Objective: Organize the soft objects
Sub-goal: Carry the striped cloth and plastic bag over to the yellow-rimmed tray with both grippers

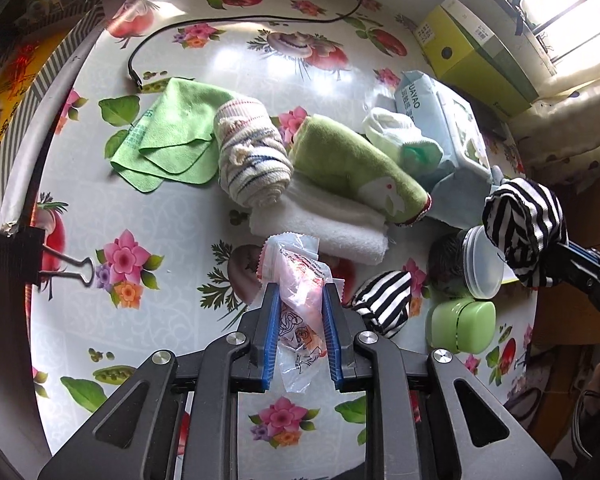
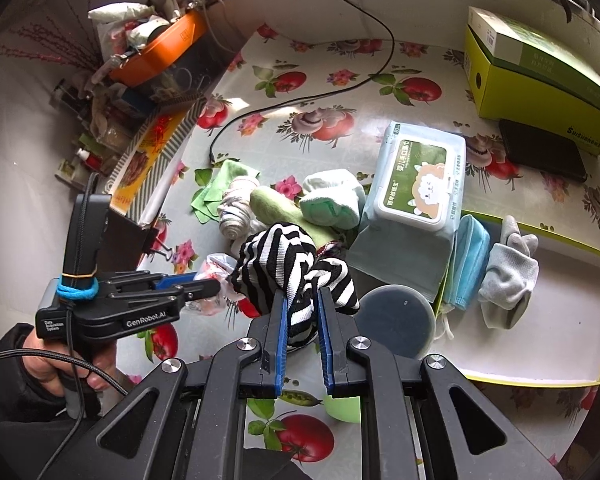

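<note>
My left gripper (image 1: 300, 292) is shut on a pink plastic packet (image 1: 300, 276), held above the flowered table. My right gripper (image 2: 302, 296) is shut on a black-and-white striped cloth (image 2: 284, 260); it also shows at the right of the left wrist view (image 1: 524, 224). A second striped bundle (image 1: 384, 300) lies on the table. A pile lies beyond: a green cloth (image 1: 172, 136), a rolled striped towel (image 1: 252, 156), an olive towel (image 1: 356, 164), a white towel (image 1: 320, 224) and a pale green sock (image 2: 332, 200). A tray (image 2: 540, 360) at right holds a grey glove (image 2: 508, 276) and a blue mask (image 2: 468, 260).
A wet-wipes pack (image 2: 416, 184) leans by the tray. A clear round lidded tub (image 1: 480, 264) and a green jar (image 1: 460, 324) stand near the right edge. A yellow-green box (image 2: 540, 68) and black cable (image 1: 220, 24) lie at the back. A binder clip (image 1: 68, 272) sits left.
</note>
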